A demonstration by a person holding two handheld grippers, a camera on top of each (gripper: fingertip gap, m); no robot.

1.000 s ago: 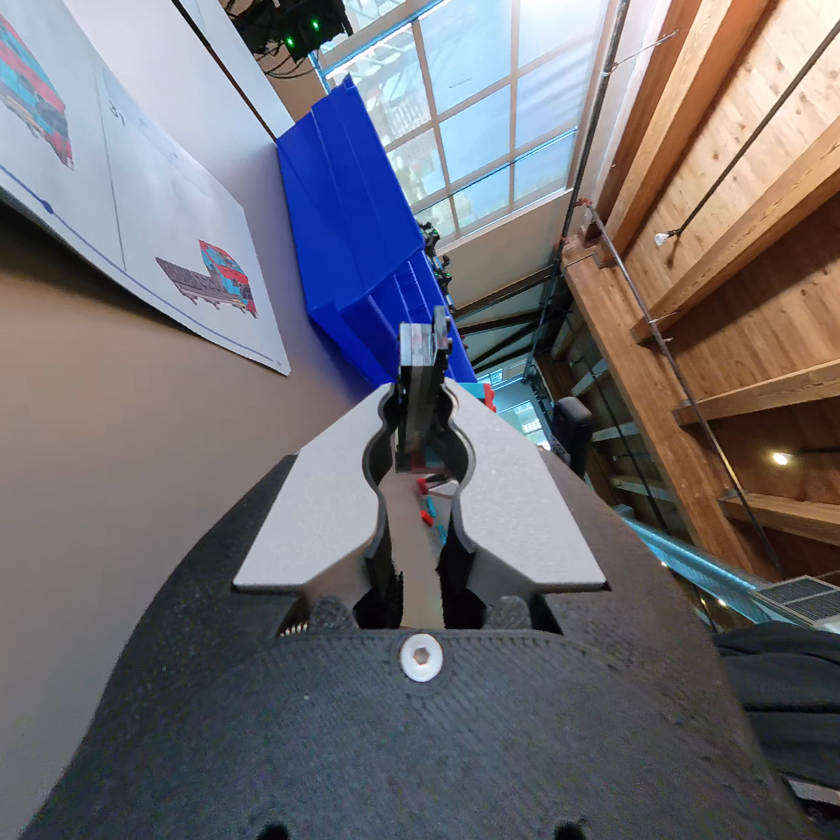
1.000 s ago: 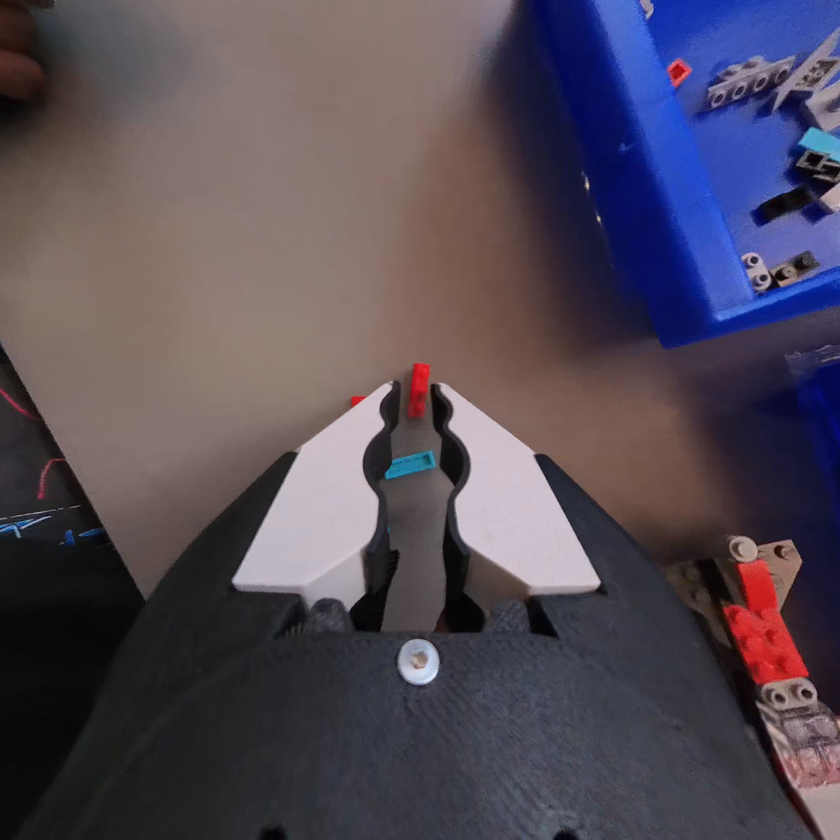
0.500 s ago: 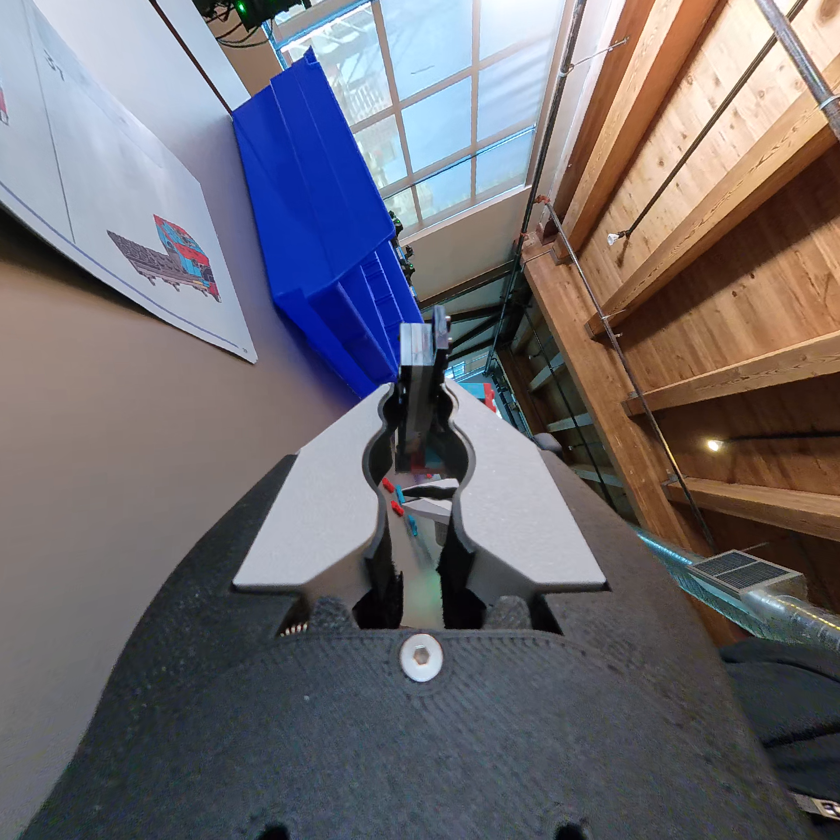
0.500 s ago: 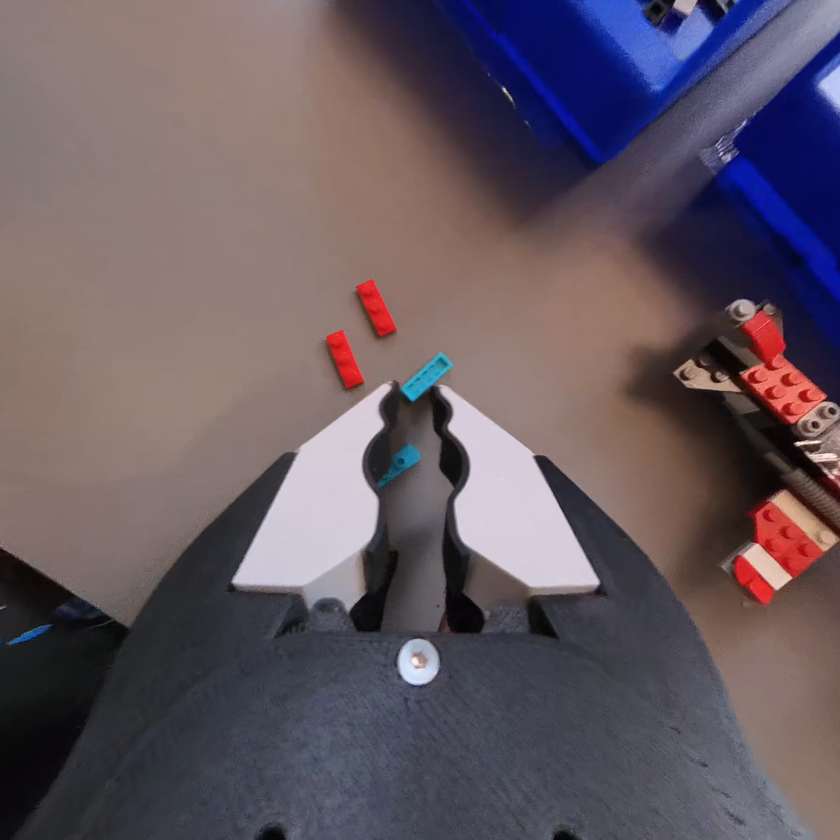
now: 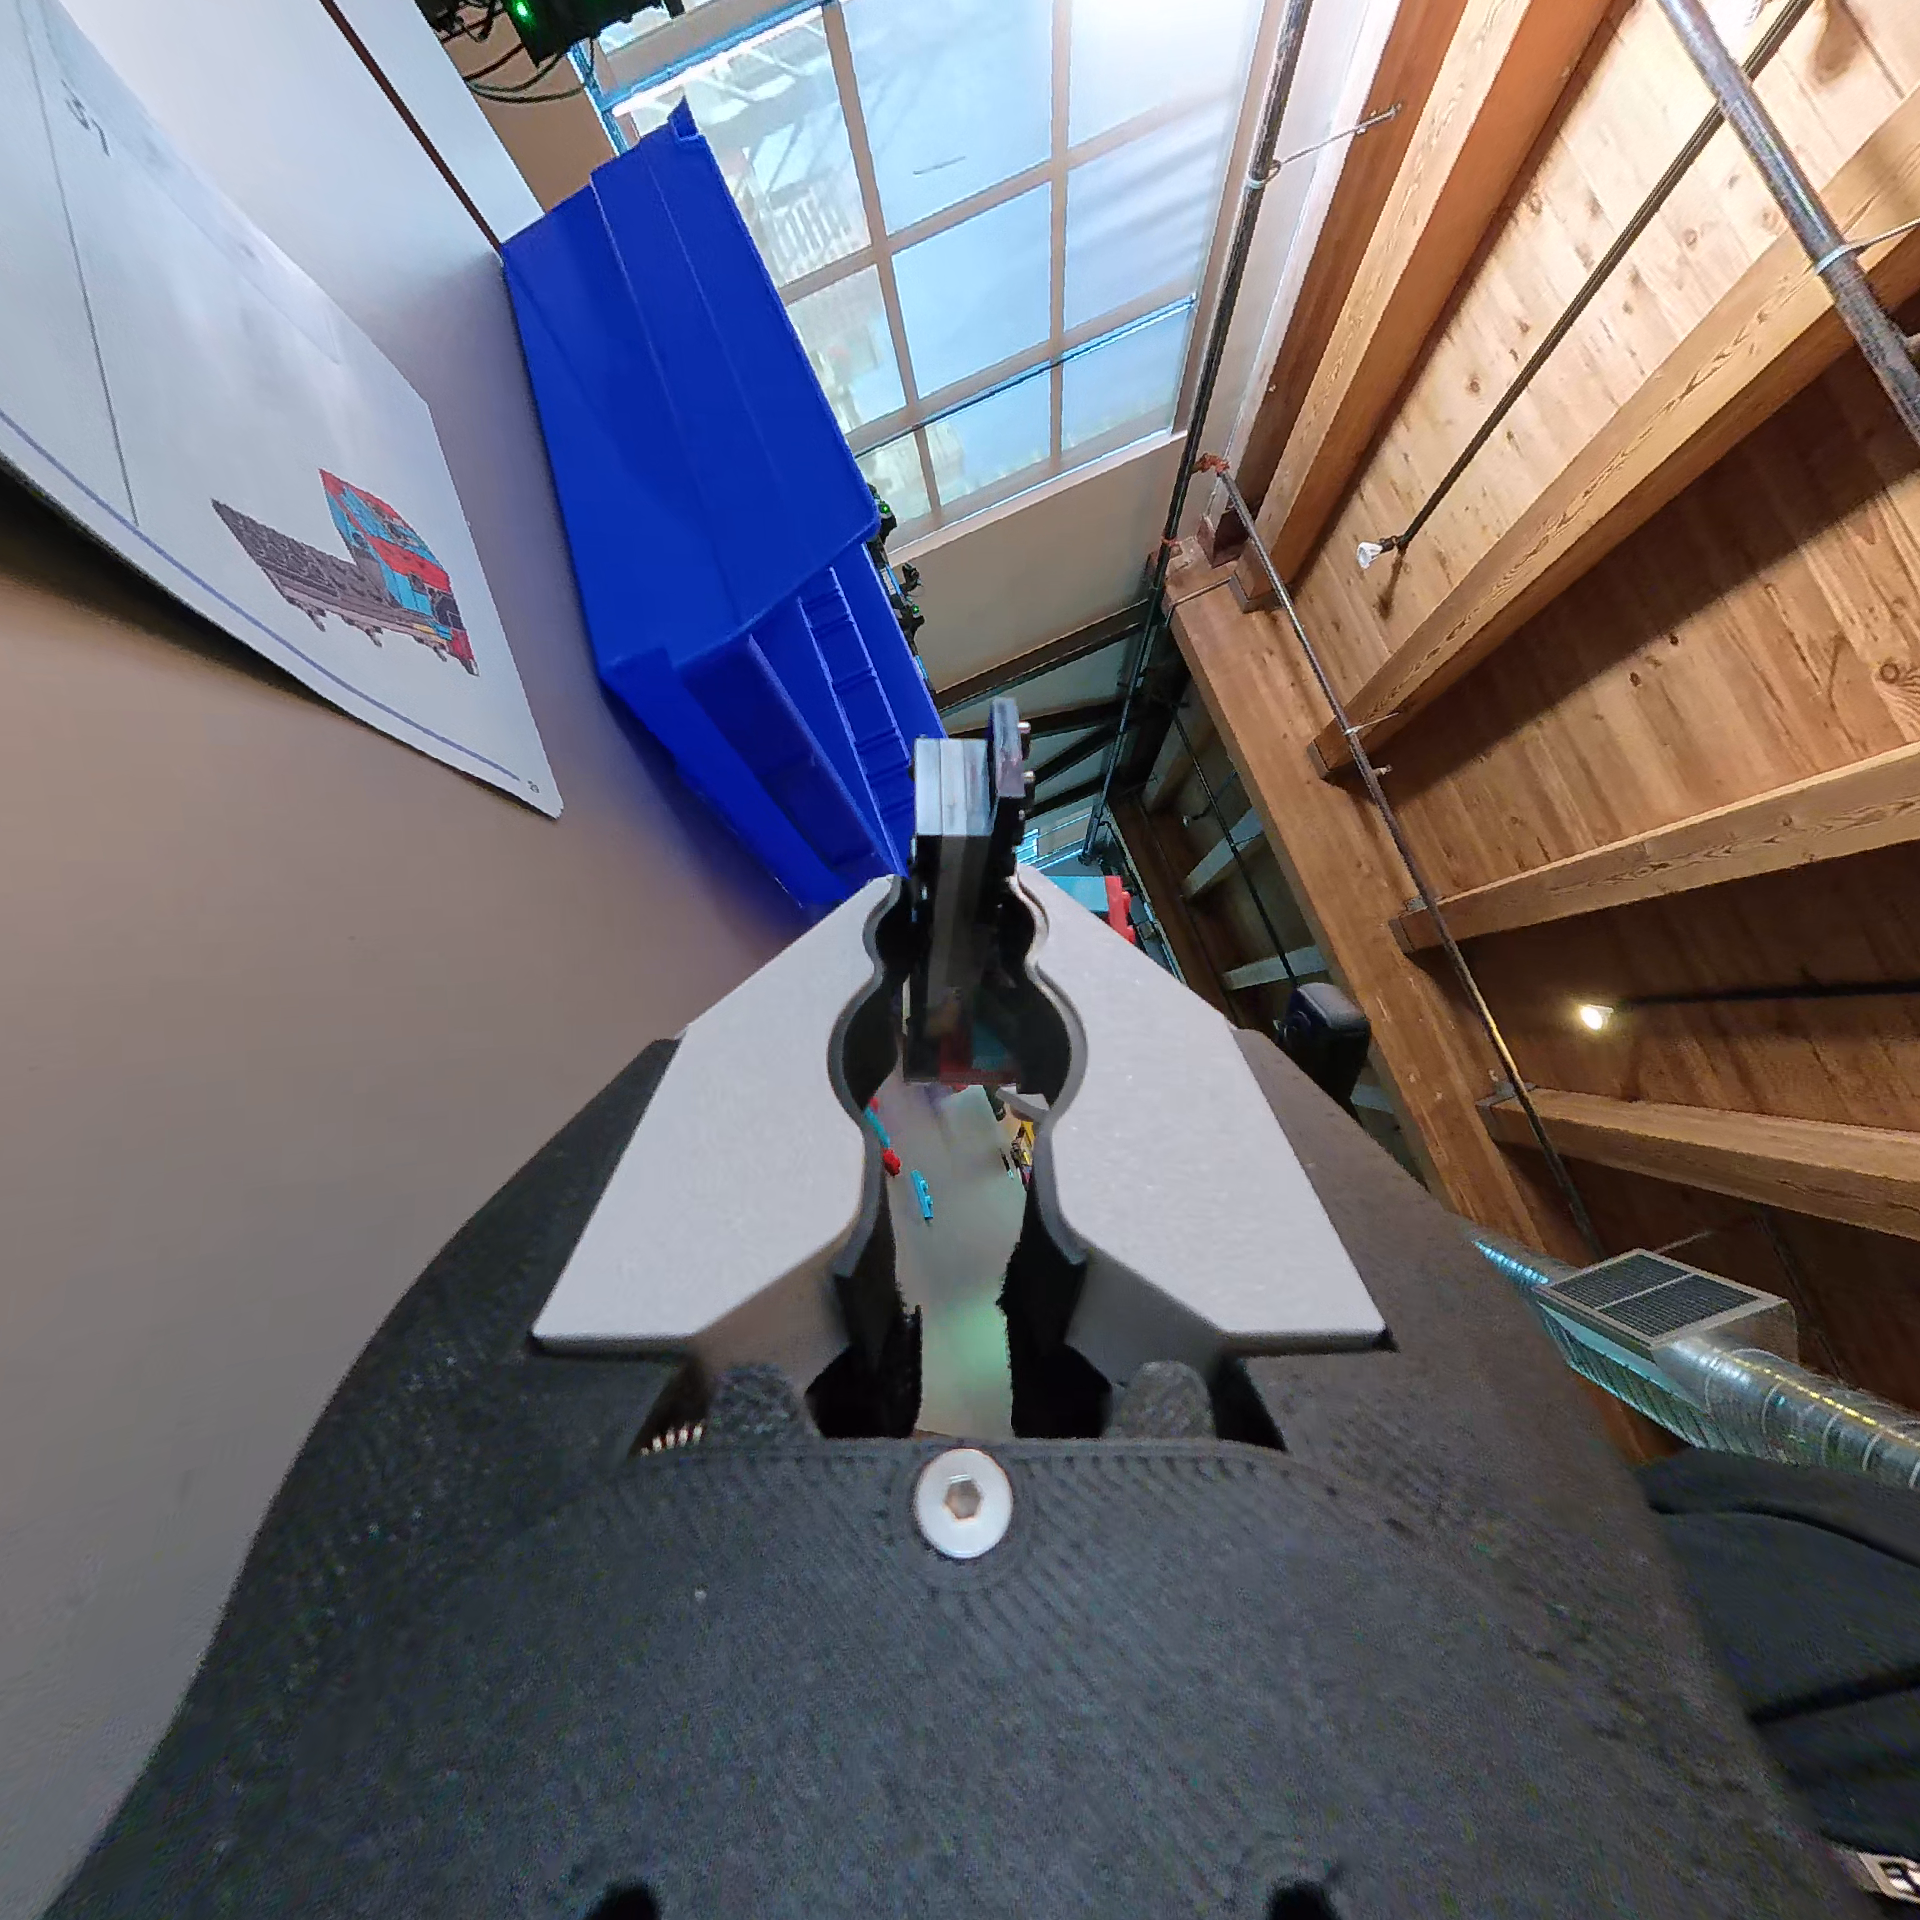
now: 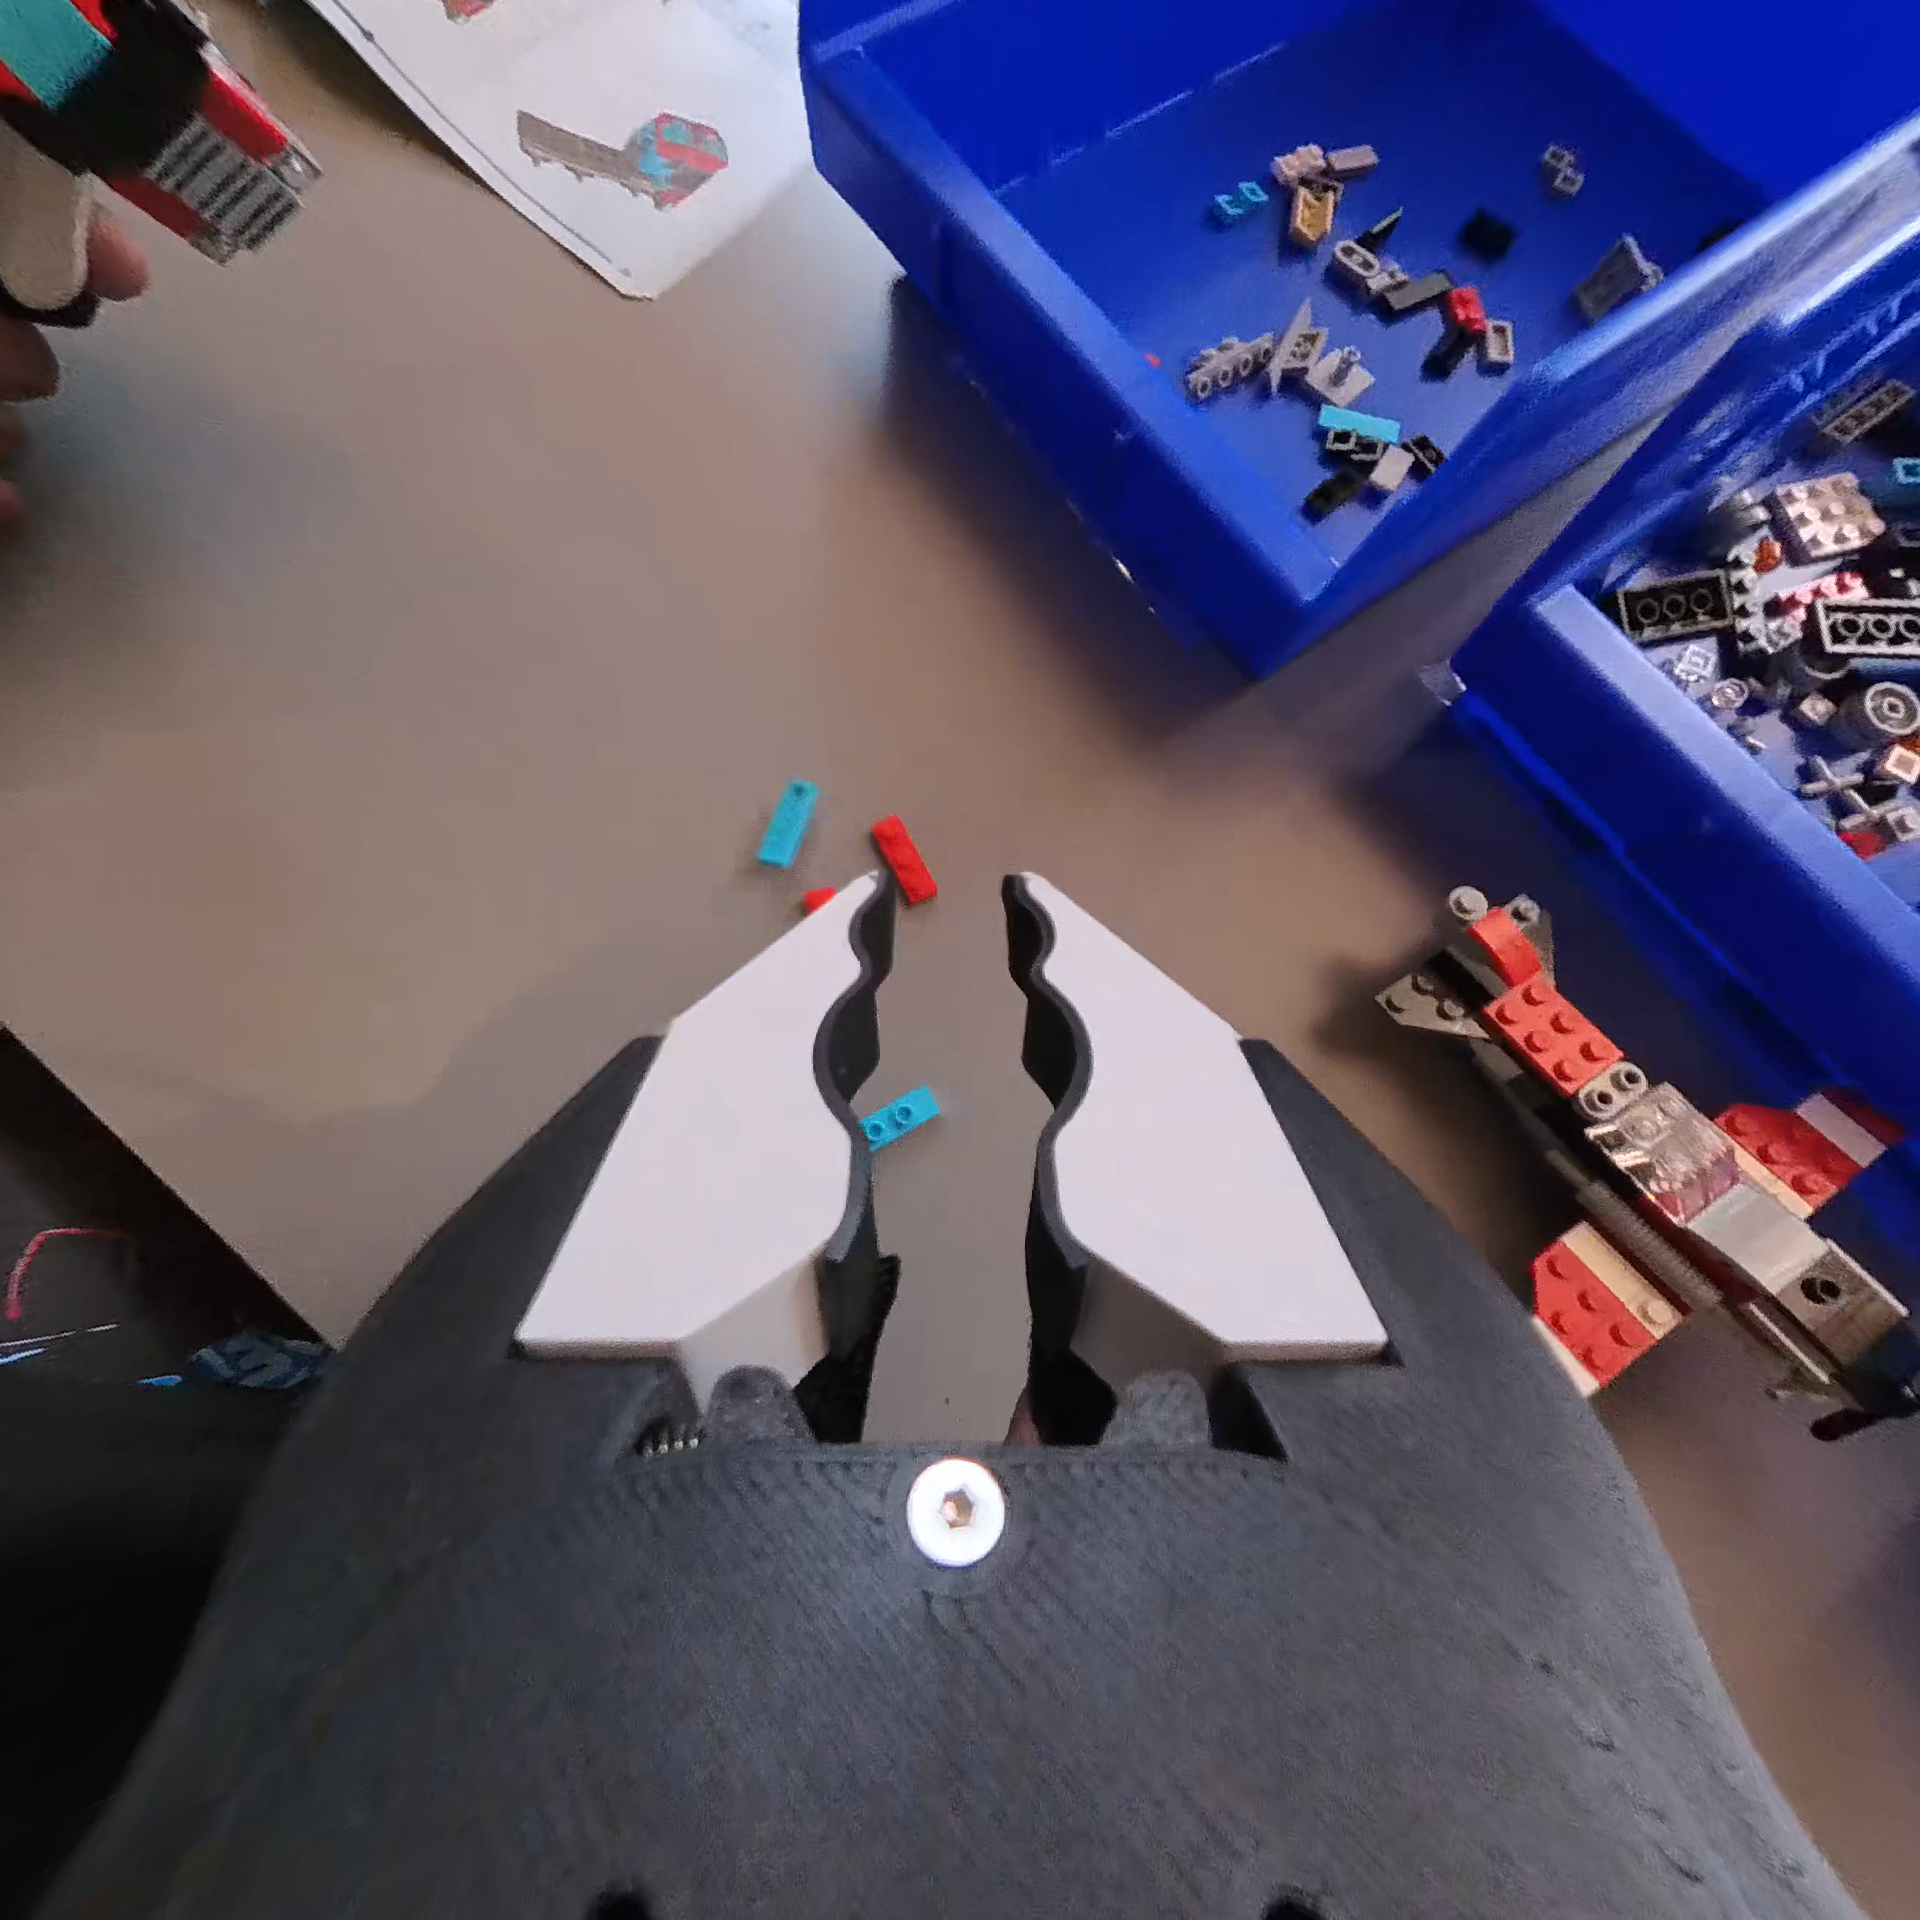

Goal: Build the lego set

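My left gripper (image 5: 958,894) is shut on a dark Lego assembly (image 5: 951,831) of stacked black plates, held up off the table and pointing at the bins and the window. That assembly, red, teal and black, also shows at the top left of the right wrist view (image 6: 177,156). My right gripper (image 6: 948,885) is open and empty above the table. A red plate (image 6: 902,858) lies just beyond its left fingertip, a teal plate (image 6: 787,823) farther left. Another teal plate (image 6: 899,1117) lies on the table, seen between the fingers. A second red piece (image 6: 819,898) is half hidden by the left finger.
A partly built red and grey Lego model (image 6: 1621,1143) lies at the right. Two blue bins (image 6: 1039,260) (image 6: 1558,707) with several loose pieces stand at the far right. An instruction sheet (image 6: 582,135) lies at the far side. A person's hand (image 6: 52,270) is at the left edge. Some 25 centimetres of space lies between my two pairs of fingers.
My right gripper has drawn up and back from the small plates and its jaws have spread wider. My left gripper still holds the assembly and has only shifted its aim slightly.
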